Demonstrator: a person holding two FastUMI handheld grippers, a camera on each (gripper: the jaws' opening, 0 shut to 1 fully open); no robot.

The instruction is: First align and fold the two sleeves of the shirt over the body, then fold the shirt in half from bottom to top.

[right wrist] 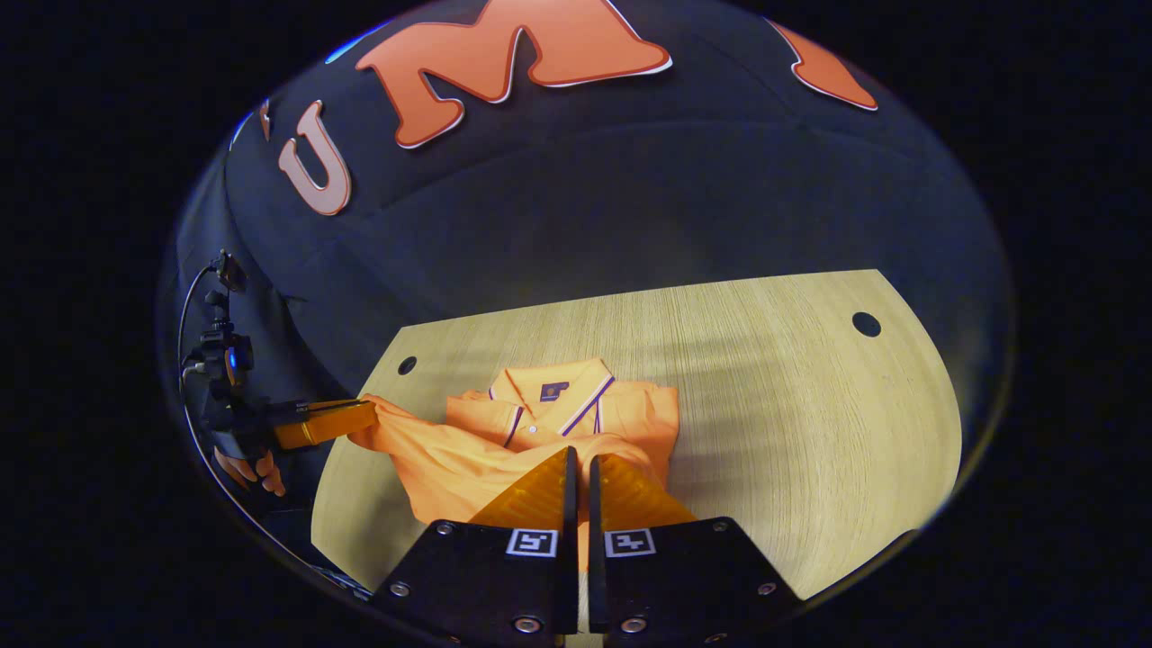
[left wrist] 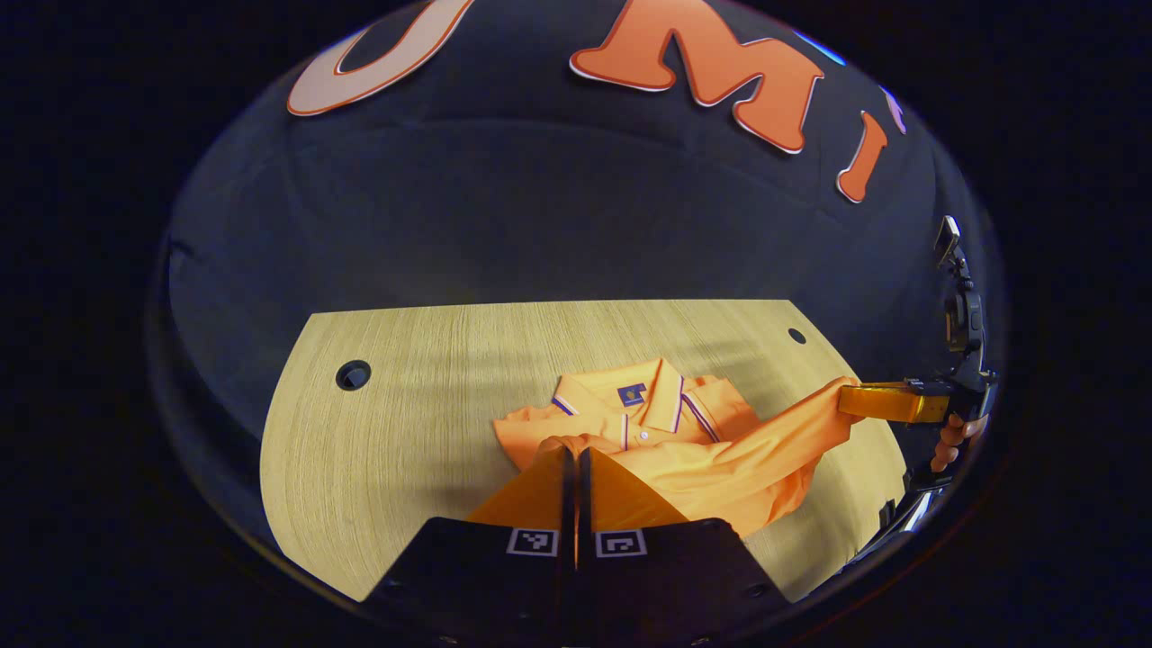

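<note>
Both tools, left tool [left wrist: 576, 454] and right tool [right wrist: 580, 454], are clamped narrow on the hem of the shirt [left wrist: 684, 441], which lies mid-frame on the bench [left wrist: 405, 423], its collar [left wrist: 643, 400] directly beyond the tools, toward the top.

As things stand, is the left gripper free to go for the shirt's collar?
Probably not yet: the left gripper is shut on the shirt hem, as is the right gripper. The collar lies uncovered ahead, but reaching it means letting go first.
</note>
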